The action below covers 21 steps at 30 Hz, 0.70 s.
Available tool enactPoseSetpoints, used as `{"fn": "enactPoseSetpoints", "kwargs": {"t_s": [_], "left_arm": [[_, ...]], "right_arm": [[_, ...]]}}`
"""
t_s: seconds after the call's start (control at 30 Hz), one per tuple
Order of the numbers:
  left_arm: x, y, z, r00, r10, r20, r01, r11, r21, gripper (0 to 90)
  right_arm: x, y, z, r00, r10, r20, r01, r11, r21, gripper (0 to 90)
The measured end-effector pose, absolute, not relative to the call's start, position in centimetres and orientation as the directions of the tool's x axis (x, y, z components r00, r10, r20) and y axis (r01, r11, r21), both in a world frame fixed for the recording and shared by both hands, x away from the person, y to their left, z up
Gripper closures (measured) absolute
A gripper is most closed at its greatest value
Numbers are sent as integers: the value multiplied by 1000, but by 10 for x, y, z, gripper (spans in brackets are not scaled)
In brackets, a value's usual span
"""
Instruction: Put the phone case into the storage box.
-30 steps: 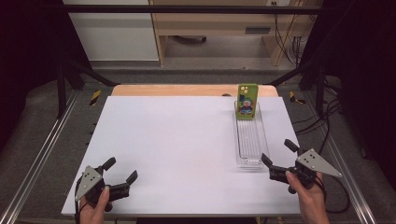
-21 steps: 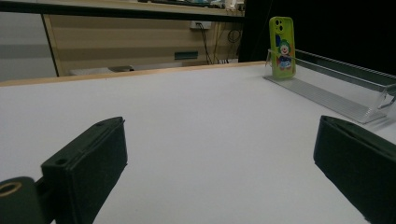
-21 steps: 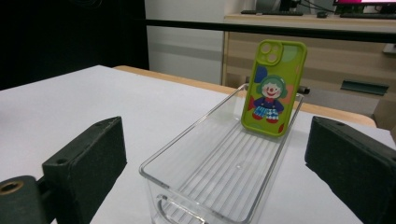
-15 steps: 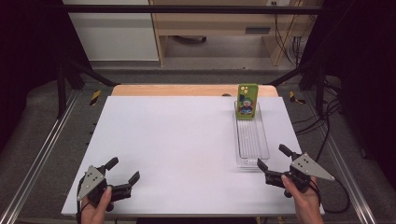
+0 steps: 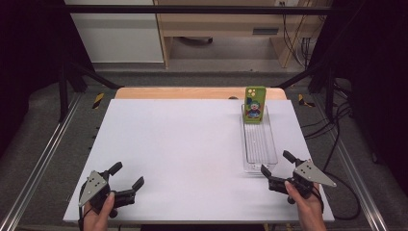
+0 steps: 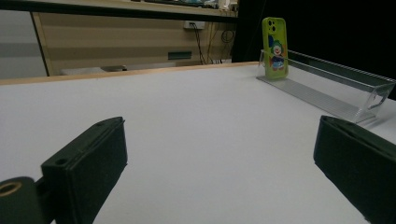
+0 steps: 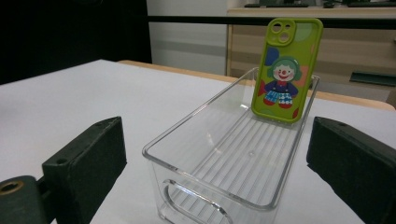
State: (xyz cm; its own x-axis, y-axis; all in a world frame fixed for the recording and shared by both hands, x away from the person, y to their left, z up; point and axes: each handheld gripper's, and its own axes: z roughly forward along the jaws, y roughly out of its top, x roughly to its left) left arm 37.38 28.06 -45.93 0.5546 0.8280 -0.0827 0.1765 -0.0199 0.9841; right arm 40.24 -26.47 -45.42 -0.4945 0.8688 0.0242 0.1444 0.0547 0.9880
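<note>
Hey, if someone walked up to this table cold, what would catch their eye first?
The bright green phone case with a clown picture, propped upright against the far end wall of a long clear plastic tray on the right side of the white table. After that, the two hand-held tools at the near edge: the left tool and the right tool, both open, the right one pointing at the tray's near end.
</note>
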Motion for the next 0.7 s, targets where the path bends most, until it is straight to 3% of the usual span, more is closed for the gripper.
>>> {"fn": "enactPoseSetpoints", "kwargs": {"t_s": [0.7], "left_arm": [[376, 279, -459, 559, 826, -76, 170, -25, 985, 21]], "right_arm": [[401, -263, -475, -480, 877, 8, 137, 66, 988, 55]]}}
